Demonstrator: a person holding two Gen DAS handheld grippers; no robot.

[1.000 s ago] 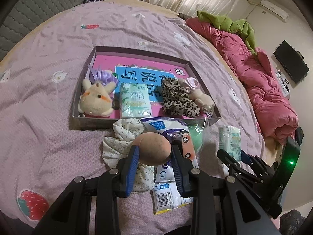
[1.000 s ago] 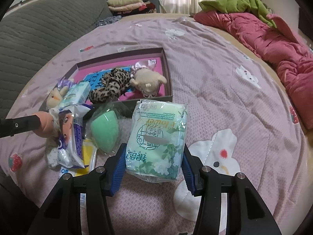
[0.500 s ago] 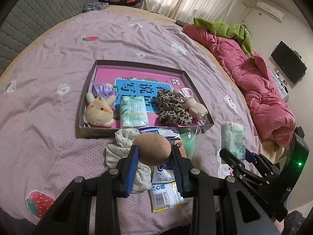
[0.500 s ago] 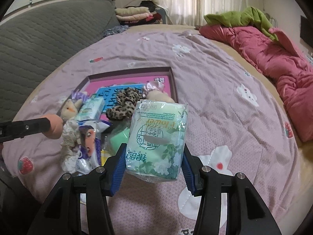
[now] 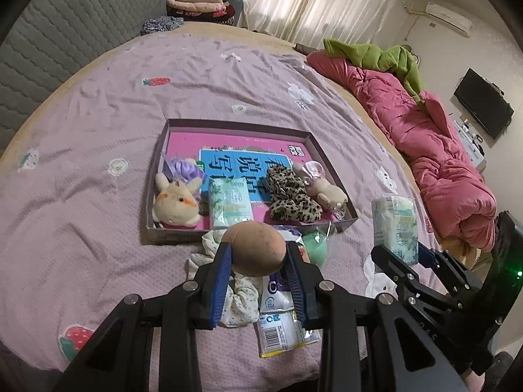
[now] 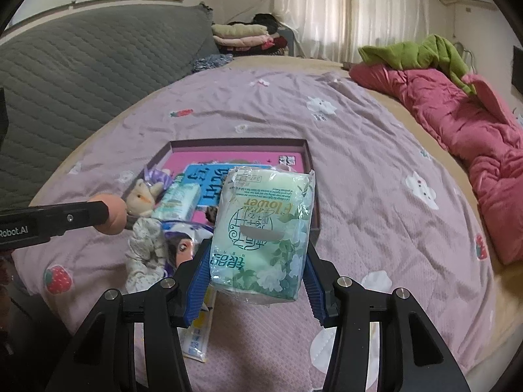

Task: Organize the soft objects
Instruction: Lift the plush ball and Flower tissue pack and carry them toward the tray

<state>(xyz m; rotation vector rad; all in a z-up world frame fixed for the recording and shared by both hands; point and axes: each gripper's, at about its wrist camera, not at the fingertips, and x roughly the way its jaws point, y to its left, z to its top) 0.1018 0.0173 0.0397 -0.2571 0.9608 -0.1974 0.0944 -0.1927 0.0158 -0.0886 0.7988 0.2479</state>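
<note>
Left wrist view: box (image 5: 330,163) at twelve o'clock already holds several plush toys; left gripper (image 5: 260,272) clamps a tan sponge (image 5: 253,249), right gripper (image 6: 256,281) a tissue pack (image 6: 261,232); scrunchie (image 5: 240,297) and packets remain outside.

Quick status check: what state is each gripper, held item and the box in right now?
Left gripper: shut on peach sponge, raised.
Right gripper: shut on tissue pack, raised.
Box: open, holding plush toys.
Green sponge: lying on the bed, outside the box.

peach sponge (image 5: 255,249), green floral tissue pack (image 6: 263,233), leopard-print scrunchie (image 5: 289,194).
</note>
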